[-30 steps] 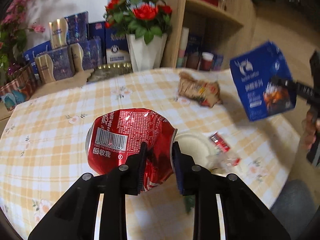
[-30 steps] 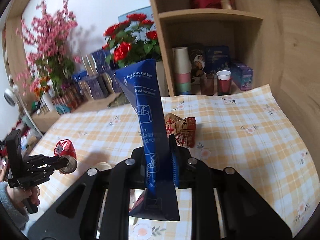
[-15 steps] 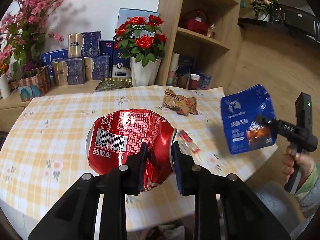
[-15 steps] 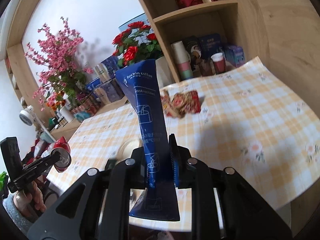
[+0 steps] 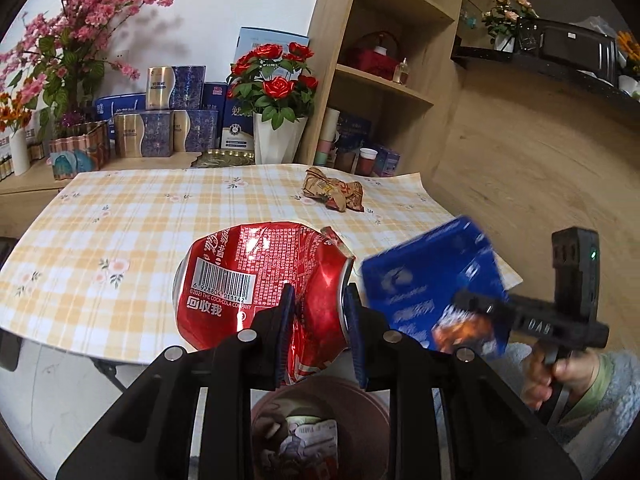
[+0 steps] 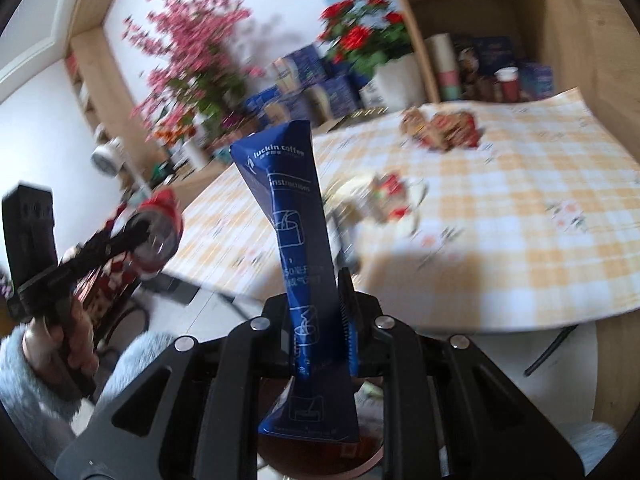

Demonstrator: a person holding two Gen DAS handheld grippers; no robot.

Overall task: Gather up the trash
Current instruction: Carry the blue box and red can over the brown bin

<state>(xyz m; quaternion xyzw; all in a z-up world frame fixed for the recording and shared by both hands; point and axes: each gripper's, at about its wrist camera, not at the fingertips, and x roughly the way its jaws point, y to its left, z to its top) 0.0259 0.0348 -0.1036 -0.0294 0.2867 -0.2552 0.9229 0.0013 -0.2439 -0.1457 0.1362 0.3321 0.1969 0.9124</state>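
Both claws moved off table (image 5: 120, 216) – left claw (image 5: 320, 312) clamps can (image 5: 248, 280), right claw (image 6: 316, 300) clamps pouch (image 6: 296, 224).

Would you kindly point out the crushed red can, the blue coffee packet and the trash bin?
Crushed red can (image 5: 248, 276), left wrist view, barcode side.
Blue coffee packet (image 6: 296, 216), right wrist view, printed middle.
Trash bin (image 5: 376, 400), left wrist view, rim.

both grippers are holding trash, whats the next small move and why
Probably open the left gripper and let the crushed can drop. The bin shows right below its fingers, already holding some wrappers. The right gripper with the blue coffee packet also sits over the bin, so it could release straight after.
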